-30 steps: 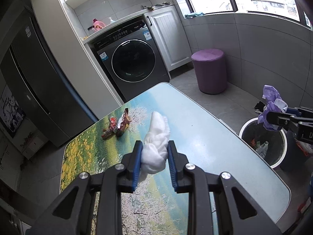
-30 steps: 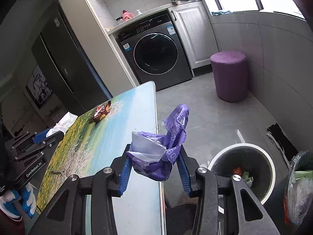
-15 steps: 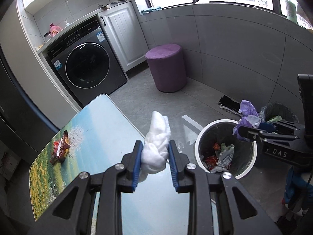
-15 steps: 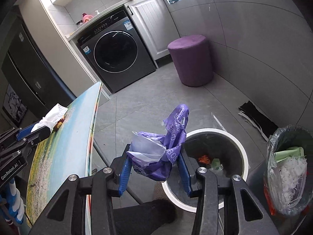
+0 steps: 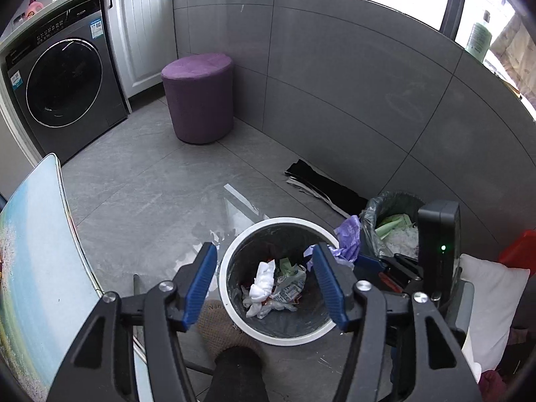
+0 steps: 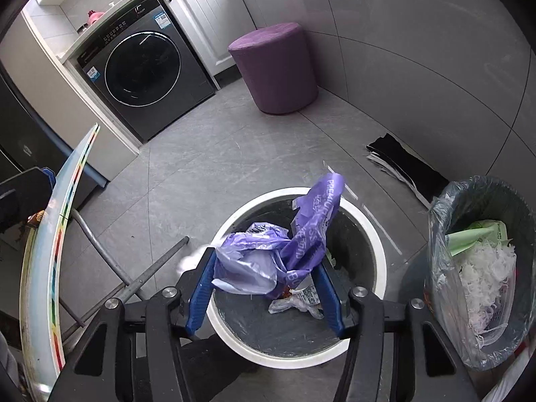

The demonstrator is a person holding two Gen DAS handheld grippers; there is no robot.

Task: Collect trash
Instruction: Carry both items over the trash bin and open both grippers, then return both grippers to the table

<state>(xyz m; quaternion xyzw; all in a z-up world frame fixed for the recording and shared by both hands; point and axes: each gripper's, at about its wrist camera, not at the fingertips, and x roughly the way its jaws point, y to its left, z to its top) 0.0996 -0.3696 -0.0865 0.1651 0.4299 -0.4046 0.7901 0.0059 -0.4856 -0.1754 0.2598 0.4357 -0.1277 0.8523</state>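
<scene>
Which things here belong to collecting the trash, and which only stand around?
Job:
- white tissue wad, already in the white-rimmed bin
- purple plastic bag, between the right gripper's opening jaws
- left gripper, open, empty

Around:
- purple stool
- washing machine
- lined bin

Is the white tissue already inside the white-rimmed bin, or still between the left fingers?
Inside. The white tissue lies on the trash in the bin, and nothing is between the open left gripper's fingers.
</scene>
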